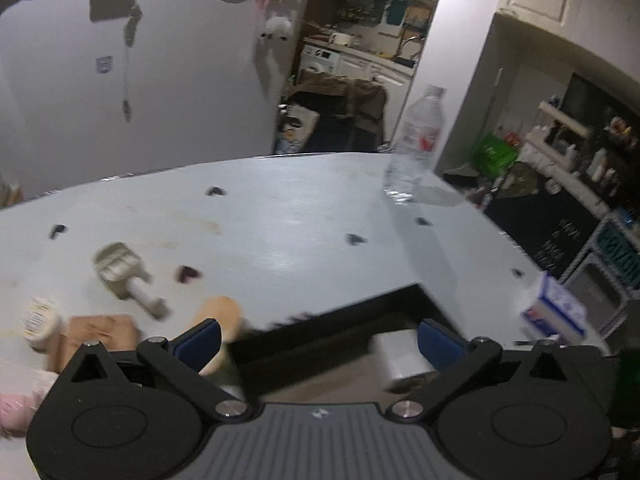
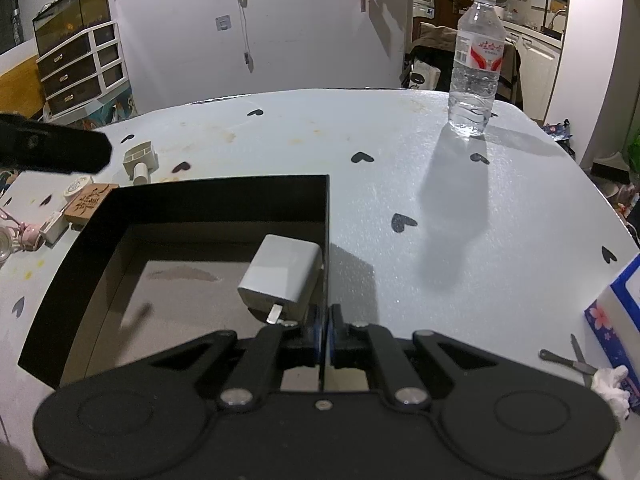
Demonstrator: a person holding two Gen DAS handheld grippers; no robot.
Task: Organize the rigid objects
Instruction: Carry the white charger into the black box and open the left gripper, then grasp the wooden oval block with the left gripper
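Right gripper [image 2: 325,330]: clamped on black box [image 2: 224,200] wall; white charger [image 2: 282,276] inside. Left gripper [image 1: 318,338]: spread wide, empty, above table [image 1: 280,220].

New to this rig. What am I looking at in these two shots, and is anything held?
No robot: a person carries two handheld grippers, each with a fisheye camera looking along its jaws. The left gripper view is blurred, its jaws wide open and empty. The right gripper has its jaws shut on the wall of the black box, which holds a white charger. On the table: a water bottle, a beige scoop, a wooden block, and a tissue box.
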